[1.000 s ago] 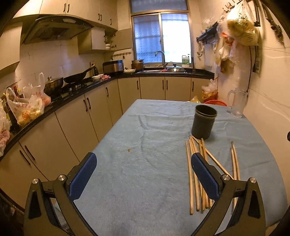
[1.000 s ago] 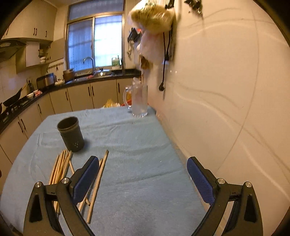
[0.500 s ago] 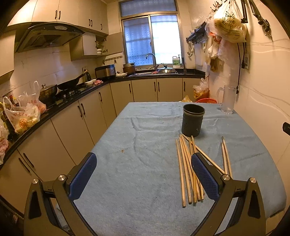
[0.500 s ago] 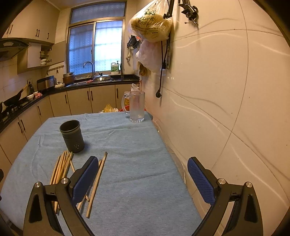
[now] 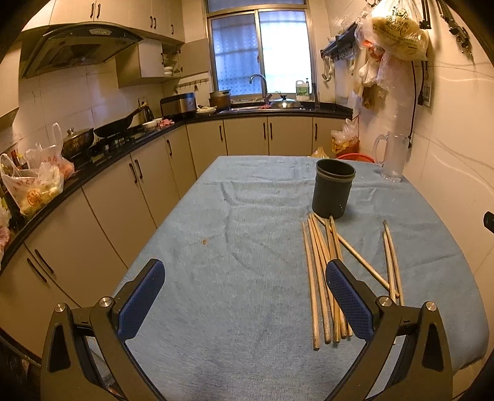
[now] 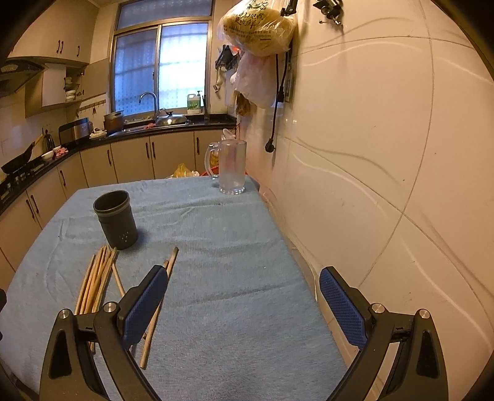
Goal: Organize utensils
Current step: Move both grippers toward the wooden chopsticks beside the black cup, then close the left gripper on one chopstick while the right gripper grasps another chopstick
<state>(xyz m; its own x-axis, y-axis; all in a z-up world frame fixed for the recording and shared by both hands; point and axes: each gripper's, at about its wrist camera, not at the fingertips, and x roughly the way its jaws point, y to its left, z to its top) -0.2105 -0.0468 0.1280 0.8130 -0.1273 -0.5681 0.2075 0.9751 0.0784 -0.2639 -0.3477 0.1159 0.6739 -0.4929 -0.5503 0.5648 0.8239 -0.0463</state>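
Your left gripper (image 5: 244,296) is spread wide and carries nothing, above the blue tablecloth (image 5: 234,253). Your right gripper (image 6: 244,293) is likewise spread and empty.

The wooden chopsticks (image 5: 324,271) lie loose on the cloth just in front of the dark holder cup (image 5: 334,192), which stands upright; two more chopsticks (image 5: 391,259) lie apart to their right.

Green print shows on the hanging plastic bag (image 6: 257,26), too small to read. The bottle (image 6: 194,103) by the window carries a green label, also illegible.

The cloth's left half is bare. The right table edge runs close along the tiled wall (image 6: 386,154), with a glass mug (image 6: 231,168) at the far corner.
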